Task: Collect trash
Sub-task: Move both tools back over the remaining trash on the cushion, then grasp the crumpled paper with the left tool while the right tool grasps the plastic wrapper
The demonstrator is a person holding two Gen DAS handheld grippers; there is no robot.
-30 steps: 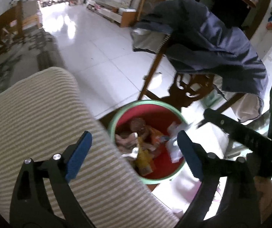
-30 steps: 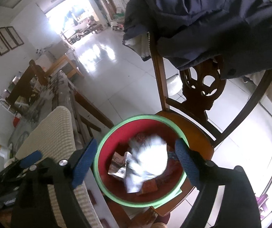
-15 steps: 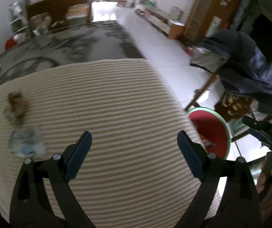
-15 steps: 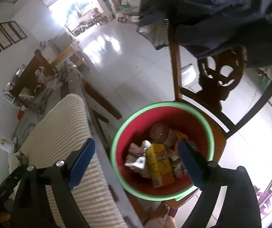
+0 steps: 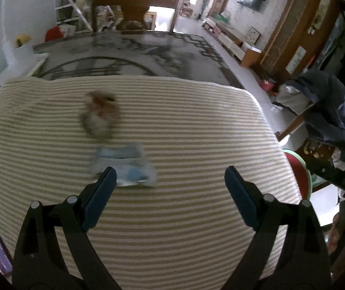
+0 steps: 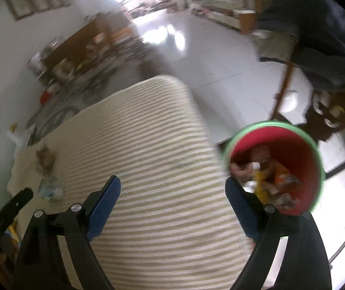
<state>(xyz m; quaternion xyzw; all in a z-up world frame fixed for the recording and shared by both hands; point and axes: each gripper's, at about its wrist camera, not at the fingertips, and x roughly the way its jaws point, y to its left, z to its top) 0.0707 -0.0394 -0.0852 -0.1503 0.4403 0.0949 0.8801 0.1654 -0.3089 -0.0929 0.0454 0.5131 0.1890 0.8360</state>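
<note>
Both grippers empty over the striped cloth; no writing is legible.

The left gripper [image 5: 167,181] stands wide open, a blurred pale-blue wrapper [image 5: 126,166] just beyond its left pad, a brown scrap [image 5: 101,113] at 11 o'clock. The right gripper [image 6: 172,191], its jaws just opened wider, holds nothing; the green-rimmed red bin [image 6: 316,149] at 2 o'clock holds yellow and orange wrappers.

Each tool [image 5: 170,183]: black arms, 2 blue pads [image 5: 241,195], silver screws.

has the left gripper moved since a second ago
Yes. The left gripper has swung away from the red bin, now at the right edge, over the striped cloth.
</note>
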